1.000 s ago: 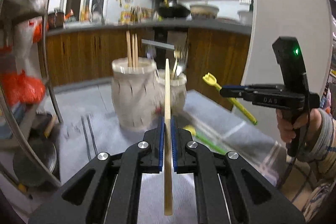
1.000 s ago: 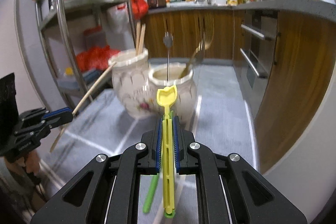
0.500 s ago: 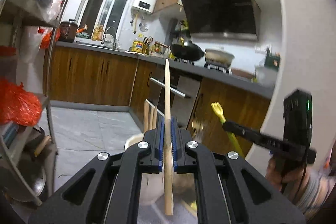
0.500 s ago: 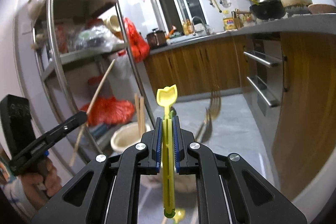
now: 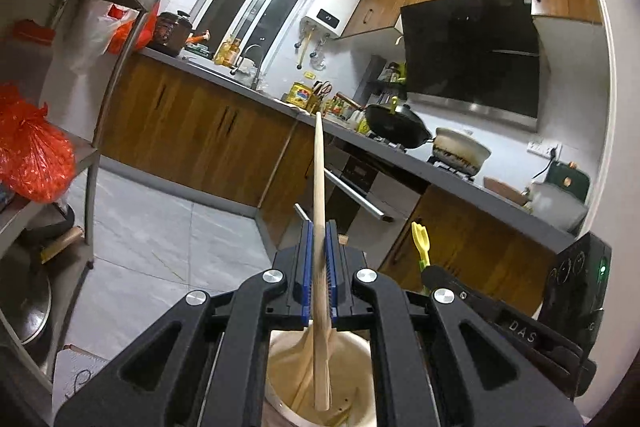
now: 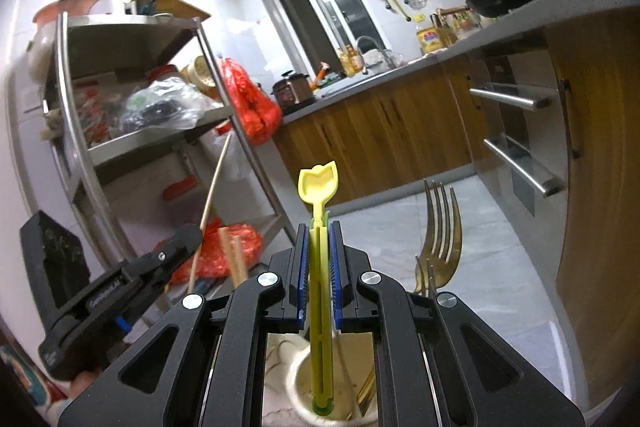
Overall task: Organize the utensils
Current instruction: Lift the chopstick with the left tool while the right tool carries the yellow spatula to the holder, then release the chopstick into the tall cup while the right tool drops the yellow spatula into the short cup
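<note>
Within one second both hands came from in front of the jars to directly above them. The left hand-held gripper is clamped on a wooden chopstick whose lower end hangs inside the chopstick jar. The right hand-held gripper is clamped on a yellow plastic utensil above the fork jar. Release probably comes next. The other tool reads "DAS".

Left gripper clamped on wooden chopstick, its lower end over cream jar directly beneath the tongs; right gripper just right of them, gripping yellow utensil; black wok beyond on counter.
</note>
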A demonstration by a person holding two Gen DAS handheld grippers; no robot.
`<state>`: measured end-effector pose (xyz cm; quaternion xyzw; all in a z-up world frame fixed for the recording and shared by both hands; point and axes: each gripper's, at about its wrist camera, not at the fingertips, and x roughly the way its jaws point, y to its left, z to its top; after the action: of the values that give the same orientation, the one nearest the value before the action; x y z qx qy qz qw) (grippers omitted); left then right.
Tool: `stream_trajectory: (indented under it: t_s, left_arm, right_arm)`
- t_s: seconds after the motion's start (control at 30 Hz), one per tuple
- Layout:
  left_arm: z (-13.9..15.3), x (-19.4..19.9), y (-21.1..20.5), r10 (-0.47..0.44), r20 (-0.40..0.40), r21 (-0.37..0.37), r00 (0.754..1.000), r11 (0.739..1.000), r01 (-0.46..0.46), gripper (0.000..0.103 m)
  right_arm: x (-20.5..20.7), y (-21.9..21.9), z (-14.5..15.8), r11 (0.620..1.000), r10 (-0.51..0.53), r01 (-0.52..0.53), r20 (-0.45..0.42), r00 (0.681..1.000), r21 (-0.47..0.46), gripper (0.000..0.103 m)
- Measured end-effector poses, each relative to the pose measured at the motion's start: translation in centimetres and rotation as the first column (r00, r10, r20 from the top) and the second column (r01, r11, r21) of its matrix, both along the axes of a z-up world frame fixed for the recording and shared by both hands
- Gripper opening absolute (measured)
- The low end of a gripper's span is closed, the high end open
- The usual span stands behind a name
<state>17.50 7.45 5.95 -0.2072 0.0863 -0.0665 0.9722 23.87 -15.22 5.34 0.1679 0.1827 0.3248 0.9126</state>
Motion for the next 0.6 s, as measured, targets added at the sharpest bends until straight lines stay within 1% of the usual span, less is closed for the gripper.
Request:
stream_trajectory:
  t_s: [0.1, 0.23, 0.43, 0.6]
  left_arm:
    - [-0.5, 0.1, -0.3, 0.013, -0.007, 0.023, 1.0, 1.0, -0.012, 0.006]
    - [-1.0, 0.0, -0.4, 0.009, -0.021, 0.057, 1.0, 0.998, -0.008, 0.006]
    - [-1.6, -0.6, 0.1, -0.001, -0.046, 0.059, 0.999, 0.998, 0.004, 0.006]
    - [-1.6, -1.7, -0.4, -0.019, -0.08, 0.123, 0.997, 0.992, 0.028, 0.006]
  right_arm:
    - [0.4, 0.3, -0.7, 1.0, -0.022, 0.022, 0.004, 1.0, -0.021, 0.011]
    - [0.0, 1.0, -1.5, 0.998, -0.036, 0.038, 0.035, 0.999, -0.06, 0.011]
    - [-0.9, 1.7, -2.5, 0.991, -0.043, 0.052, 0.067, 0.997, -0.125, 0.011]
    - [-2.1, 1.4, -2.4, 0.986, -0.027, 0.038, 0.07, 0.997, -0.161, 0.011]
